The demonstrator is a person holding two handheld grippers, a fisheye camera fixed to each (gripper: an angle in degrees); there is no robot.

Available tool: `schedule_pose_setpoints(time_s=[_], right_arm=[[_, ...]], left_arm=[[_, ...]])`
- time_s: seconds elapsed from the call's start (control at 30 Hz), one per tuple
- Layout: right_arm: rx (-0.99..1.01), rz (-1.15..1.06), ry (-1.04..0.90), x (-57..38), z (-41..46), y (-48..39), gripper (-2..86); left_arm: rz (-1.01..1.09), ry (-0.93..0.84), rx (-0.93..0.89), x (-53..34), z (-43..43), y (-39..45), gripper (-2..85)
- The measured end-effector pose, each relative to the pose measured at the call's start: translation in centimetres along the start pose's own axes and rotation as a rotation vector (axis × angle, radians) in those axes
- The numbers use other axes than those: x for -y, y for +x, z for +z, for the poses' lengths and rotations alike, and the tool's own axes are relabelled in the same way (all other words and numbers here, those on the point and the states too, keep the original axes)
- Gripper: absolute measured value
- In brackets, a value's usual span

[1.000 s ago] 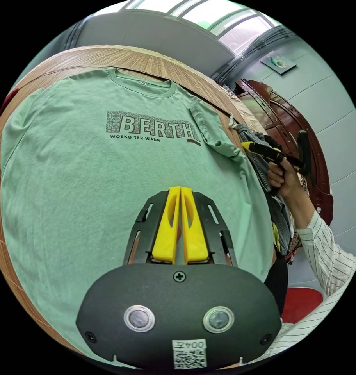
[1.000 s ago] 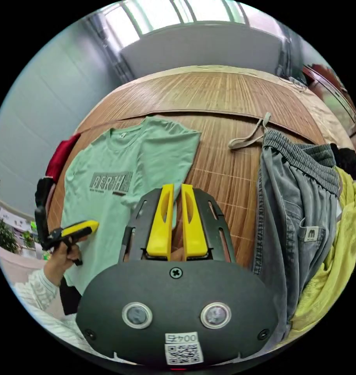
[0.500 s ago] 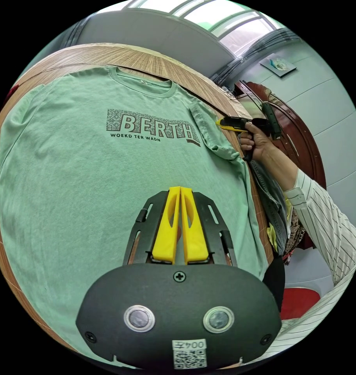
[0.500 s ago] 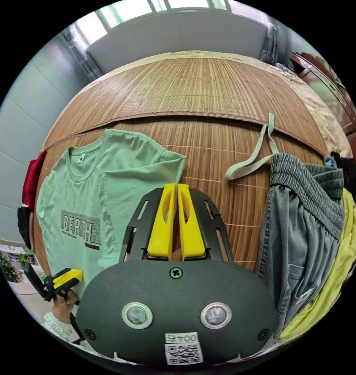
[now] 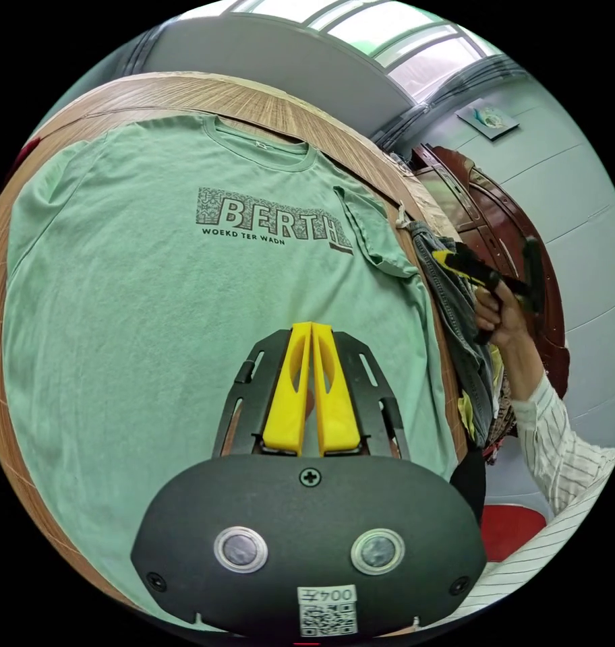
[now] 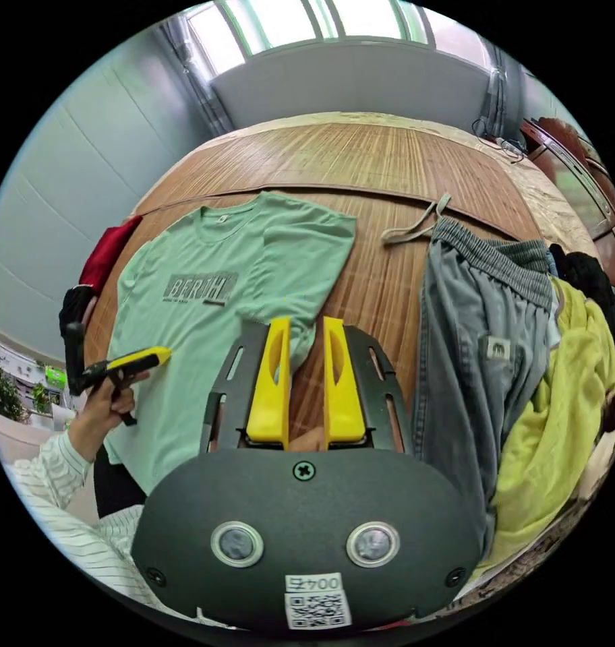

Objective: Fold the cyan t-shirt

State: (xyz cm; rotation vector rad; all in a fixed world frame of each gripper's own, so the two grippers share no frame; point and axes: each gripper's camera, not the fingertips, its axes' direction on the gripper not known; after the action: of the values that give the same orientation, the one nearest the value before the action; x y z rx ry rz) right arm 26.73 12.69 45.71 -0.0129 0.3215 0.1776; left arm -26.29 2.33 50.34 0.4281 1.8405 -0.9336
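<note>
Hovering over the lower body of the cyan t-shirt [image 5: 152, 303], the left gripper [image 5: 311, 330] showing its yellow jaws pressed together with nothing between them, likely parked above the cloth while waiting for a grab point; also appearing at nine o'clock in the right gripper view [image 6: 129, 364], carried by a hand [image 6: 108, 404] in a striped sleeve [image 6: 51, 472]; hanging above the shirt's near side edge, the right gripper [image 6: 306, 330] with its jaws standing apart around bare air, probably readying for a pinch on the cloth at twelve o'clock of its tips.

Lying face up and spread flat on the woven bamboo mat [image 6: 388, 155], the t-shirt, collar pointing toward twelve o'clock in both views, printed chest panel [image 5: 274, 219] facing up; one short sleeve [image 5: 371, 229] sitting doubled inward over the chest at two o'clock of the left jaws, suggesting a first fold already laid in; no further fold visible.

Resting at three o'clock in the right gripper view, grey denim trousers [image 6: 476, 337] with a loose drawstring [image 6: 415, 226], then a yellow-green garment [image 6: 570, 404] heaped beyond them, seemingly set aside to keep the folding area free; sitting at the far edge at nine o'clock, a red cloth [image 6: 105, 253].
</note>
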Motion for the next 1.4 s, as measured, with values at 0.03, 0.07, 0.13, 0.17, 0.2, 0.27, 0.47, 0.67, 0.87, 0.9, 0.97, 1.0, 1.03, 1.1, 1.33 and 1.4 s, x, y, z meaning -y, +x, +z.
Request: schedule_pose_setpoints(time_s=[0.03,0.07,0.13,0.17,0.2,0.27,0.47,0.67,0.87,0.9,0.97,1.0,1.03,1.1,1.33,1.4], right_arm=[[-0.019,-0.021,-0.002,-2.6,-0.8,-1.1,9.7],[-0.047,-0.035,-0.015,-4.3,-1.1,-2.1,10.4],[-0.051,-0.049,-0.049,-5.5,-0.8,-3.3,11.0],[-0.050,-0.050,-0.061,-5.7,-0.6,-3.9,11.1],[-0.062,-0.049,-0.062,-5.7,-0.5,-4.2,10.7],[-0.182,-0.059,-0.083,-5.6,0.2,-5.0,6.0],[-0.354,0.201,-0.172,-8.8,-1.1,2.4,-0.4],[0.054,0.024,-0.078,-19.2,-10.5,3.5,0.0],[0.051,-0.120,-0.226,-29.8,-12.9,0.0,8.1],[0.038,-0.126,-0.233,-30.5,-12.9,-0.3,8.5],[-0.014,-0.133,-0.268,-32.2,-12.7,-1.1,9.2],[-0.034,-0.129,-0.280,-32.5,-12.5,-1.2,9.3],[-0.080,-0.123,-0.281,-33.0,-12.4,-1.5,9.1],[-0.137,-0.124,-0.265,-33.4,-12.6,-2.1,8.2],[-0.123,-0.041,-0.279,-33.3,-14.0,-1.8,4.8],[-0.107,-0.022,-0.286,-33.3,-14.4,-1.5,4.9]], left_arm=[[0.005,0.006,0.004,-0.9,-1.0,0.6,0.1],[0.010,0.007,0.009,-1.4,-1.5,1.0,0.1],[0.019,0.015,0.023,-4.0,-3.5,2.3,0.1],[0.018,0.019,0.022,-4.8,-4.0,2.6,0.1],[0.013,0.025,0.021,-6.2,-4.9,3.0,0.1],[0.000,0.033,0.027,-8.4,-6.2,3.2,0.1],[-0.078,0.035,0.032,-14.1,-9.6,1.5,0.1],[-0.064,0.059,0.021,-16.8,-12.7,1.1,0.2],[-0.034,0.113,0.021,-20.1,-18.2,-0.3,0.5],[-0.043,0.125,0.031,-20.9,-19.5,-1.0,0.7],[-0.069,0.137,0.056,-22.2,-21.5,-2.3,1.2],[-0.089,0.144,0.075,-23.1,-22.9,-3.4,1.6],[-0.112,0.146,0.094,-24.1,-24.1,-4.5,2.4],[-0.139,0.134,0.113,-25.5,-25.8,-6.2,3.6],[-0.196,0.041,0.013,-31.2,-27.2,-10.5,8.3],[-0.202,0.007,-0.016,-31.8,-26.4,-10.6,9.2]])
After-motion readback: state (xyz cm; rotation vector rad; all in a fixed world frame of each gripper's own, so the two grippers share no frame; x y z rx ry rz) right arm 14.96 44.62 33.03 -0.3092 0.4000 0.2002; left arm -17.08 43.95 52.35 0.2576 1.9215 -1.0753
